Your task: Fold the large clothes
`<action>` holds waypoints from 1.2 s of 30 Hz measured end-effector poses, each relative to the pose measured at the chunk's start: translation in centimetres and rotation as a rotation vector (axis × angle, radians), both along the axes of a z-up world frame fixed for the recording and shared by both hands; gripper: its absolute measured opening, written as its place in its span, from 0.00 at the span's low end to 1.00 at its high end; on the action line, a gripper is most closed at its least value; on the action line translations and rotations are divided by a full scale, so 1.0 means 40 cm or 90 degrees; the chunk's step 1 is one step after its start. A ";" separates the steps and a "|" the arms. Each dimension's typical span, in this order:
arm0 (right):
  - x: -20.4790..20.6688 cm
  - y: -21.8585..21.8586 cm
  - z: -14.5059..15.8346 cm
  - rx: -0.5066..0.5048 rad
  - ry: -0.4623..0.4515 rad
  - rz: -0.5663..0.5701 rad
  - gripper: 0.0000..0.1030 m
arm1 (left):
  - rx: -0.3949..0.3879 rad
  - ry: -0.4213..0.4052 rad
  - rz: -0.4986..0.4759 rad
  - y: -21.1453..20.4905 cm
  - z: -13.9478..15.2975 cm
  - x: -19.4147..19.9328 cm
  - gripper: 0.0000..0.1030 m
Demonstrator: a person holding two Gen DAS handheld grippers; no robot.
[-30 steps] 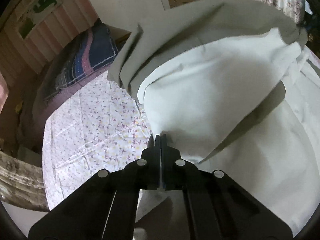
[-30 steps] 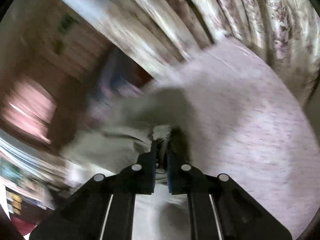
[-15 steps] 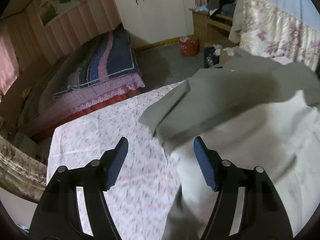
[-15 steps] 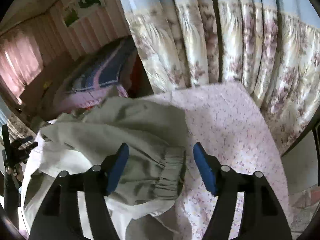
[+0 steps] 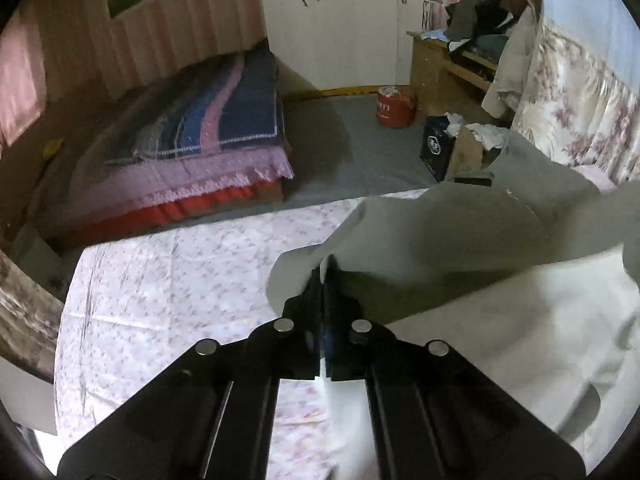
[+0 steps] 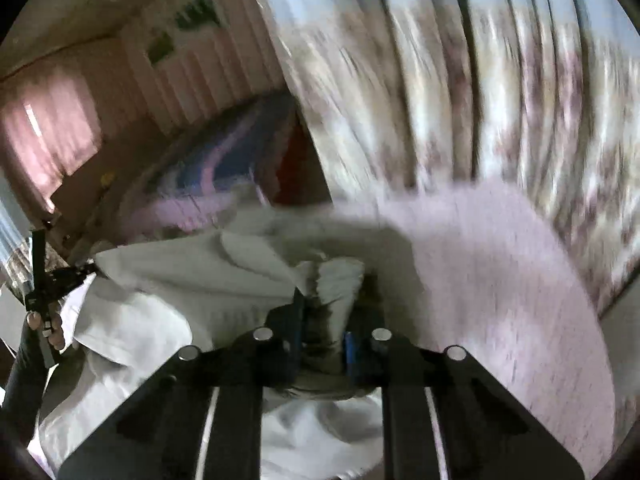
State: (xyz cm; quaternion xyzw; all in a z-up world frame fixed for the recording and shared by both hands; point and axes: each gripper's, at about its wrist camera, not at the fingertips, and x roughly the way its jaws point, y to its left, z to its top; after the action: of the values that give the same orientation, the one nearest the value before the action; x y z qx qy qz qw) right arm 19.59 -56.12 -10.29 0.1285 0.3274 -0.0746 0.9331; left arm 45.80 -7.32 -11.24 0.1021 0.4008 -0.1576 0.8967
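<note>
Garment (image 5: 500, 320) on floral sheet (image 5: 168, 280), pinched by both claws.

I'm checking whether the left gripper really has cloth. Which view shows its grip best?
The left wrist view: it is sharp, and the left gripper has its jaws closed on the edge of the grey-white garment. The right wrist view is motion-blurred and shows that gripper only small at the far left edge, its jaws unreadable.

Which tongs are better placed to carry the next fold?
Left, probably. The left tongs are shut on a garment edge, view sharp. The right tongs grip bunched cloth, blurred.
</note>
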 end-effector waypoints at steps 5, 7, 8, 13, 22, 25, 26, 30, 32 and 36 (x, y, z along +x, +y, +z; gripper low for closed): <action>0.080 0.038 -0.099 -0.131 0.112 -0.016 0.19 | 0.136 0.001 -0.017 -0.071 -0.083 -0.015 0.06; 0.049 0.033 -0.075 -0.103 0.086 -0.015 0.45 | 0.155 -0.007 -0.011 -0.074 -0.078 -0.026 0.28; 0.026 0.028 -0.054 -0.086 0.074 -0.020 0.59 | 0.155 -0.013 -0.009 -0.068 -0.066 -0.035 0.44; -0.125 0.021 0.038 -0.039 0.031 -0.006 0.72 | 0.138 -0.088 -0.011 0.017 0.042 -0.167 0.86; -0.291 0.039 -0.127 0.049 0.124 -0.003 0.73 | 0.093 0.002 -0.006 0.193 -0.037 -0.402 0.92; -0.291 0.052 -0.164 0.032 0.134 0.008 0.73 | 0.076 0.039 -0.009 0.194 -0.076 -0.418 0.90; -0.286 0.052 -0.179 0.039 0.141 0.010 0.73 | 0.066 0.053 -0.014 0.190 -0.087 -0.419 0.88; -0.281 0.060 -0.217 0.072 0.164 0.026 0.72 | 0.049 0.116 -0.043 0.177 -0.127 -0.418 0.11; -0.283 0.081 -0.221 0.067 0.154 0.040 0.61 | 0.053 0.120 -0.037 0.174 -0.130 -0.418 0.02; -0.275 0.121 -0.200 0.066 0.128 0.062 0.04 | 0.017 0.090 -0.027 0.201 -0.094 -0.455 0.00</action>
State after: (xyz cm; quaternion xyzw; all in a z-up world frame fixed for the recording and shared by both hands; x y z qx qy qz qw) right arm 8.61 -51.28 -18.30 0.1522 0.4283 -0.0248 0.8904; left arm 27.60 0.72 -15.01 0.1113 0.4633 -0.1778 0.8610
